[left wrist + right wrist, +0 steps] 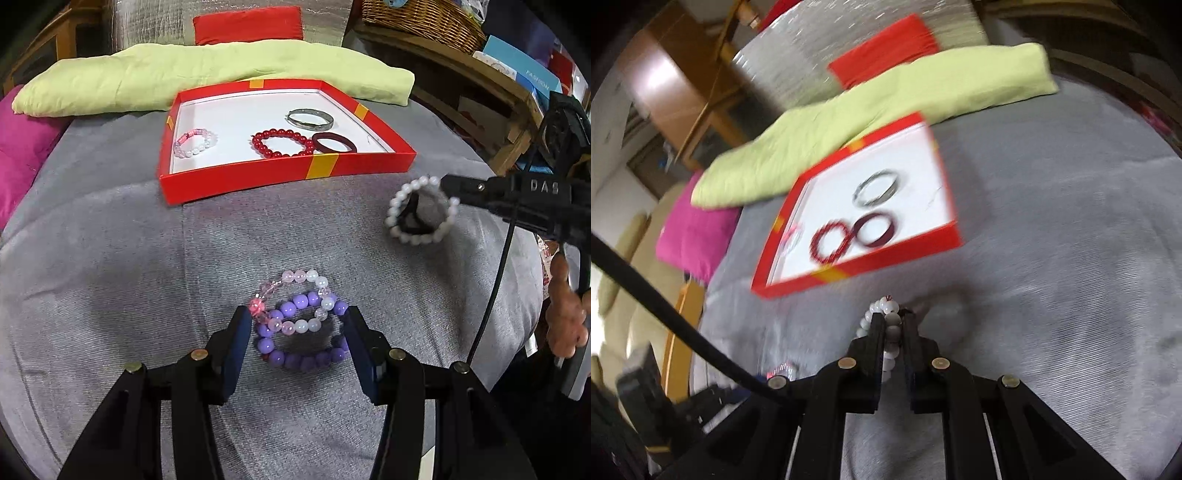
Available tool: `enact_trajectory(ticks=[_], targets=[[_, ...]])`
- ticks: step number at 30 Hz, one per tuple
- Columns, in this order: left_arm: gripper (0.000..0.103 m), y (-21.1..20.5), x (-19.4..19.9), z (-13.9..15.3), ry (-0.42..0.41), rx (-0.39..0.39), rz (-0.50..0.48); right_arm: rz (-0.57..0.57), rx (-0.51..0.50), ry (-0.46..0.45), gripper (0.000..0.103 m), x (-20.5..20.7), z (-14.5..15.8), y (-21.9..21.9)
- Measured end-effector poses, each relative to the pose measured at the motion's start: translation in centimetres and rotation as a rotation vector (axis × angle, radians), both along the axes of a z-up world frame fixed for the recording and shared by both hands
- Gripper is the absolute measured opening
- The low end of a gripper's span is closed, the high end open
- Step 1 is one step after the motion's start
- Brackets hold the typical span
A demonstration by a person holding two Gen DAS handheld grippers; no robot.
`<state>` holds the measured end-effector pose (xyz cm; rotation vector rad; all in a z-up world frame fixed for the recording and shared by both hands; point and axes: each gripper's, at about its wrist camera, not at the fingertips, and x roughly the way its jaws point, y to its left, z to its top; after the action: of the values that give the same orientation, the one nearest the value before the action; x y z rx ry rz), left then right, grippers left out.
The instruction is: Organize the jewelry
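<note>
The white bead bracelet [421,210] is hanging off the cloth, pinched at one edge by the right gripper [894,321], whose fingers are closing tight on a few of its beads while the rest of the loop is dangling free below. In the right wrist view the red box [951,184] is lying toward 12 o'clock from those fingertips, just beyond them, its near wall facing the gripper and its long side running roughly from 8 to 2 o'clock. So the coming move is probably turning on a short carry forward and over that near wall; the right hand is clearly the nearer one for it.

Inside the box, four pieces are already resting: a pink bracelet [195,143], a red bead bracelet [282,143], a dark red bangle [334,143] touching it at 3 o'clock, and a silver bangle [310,120] behind.

The left gripper [297,328] is standing open, its pads straddling two overlapping bracelets on the grey cloth [110,258]: a purple bracelet [303,358] and a pale pink bracelet [299,301] lying across its far edge. They are sitting squarely between the fingers, at 12 o'clock from the pads.
</note>
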<state>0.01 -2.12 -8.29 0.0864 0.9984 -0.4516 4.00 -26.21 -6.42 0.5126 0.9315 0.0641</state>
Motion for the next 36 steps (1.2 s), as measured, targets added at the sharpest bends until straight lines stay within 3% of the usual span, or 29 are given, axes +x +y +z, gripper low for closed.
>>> enact_trajectory(ticks=[4,11,15,31,36], targets=[[0.034,-0.2,0.3,-0.3,-0.007,0.019,0.011,-0.017,0.075,-0.030,0.010,-0.3,0.5,-1.0],[0.010,1.4,1.5,1.0,-0.066,-0.036,0.083,0.102,0.152,-0.173,0.010,-1.1,2.8,0.8],[0.010,2.5,2.2,1.3,-0.065,-0.067,0.120,0.136,0.174,-0.129,0.010,-0.6,2.2,1.5],[0.015,1.4,3.4,-0.5,-0.038,0.009,0.100,0.071,0.215,-0.035,0.014,-0.1,0.5,-0.8],[0.007,1.1,4.0,-0.9,-0.055,0.038,0.116,0.088,0.216,0.015,0.014,0.1,-0.1,-0.8]])
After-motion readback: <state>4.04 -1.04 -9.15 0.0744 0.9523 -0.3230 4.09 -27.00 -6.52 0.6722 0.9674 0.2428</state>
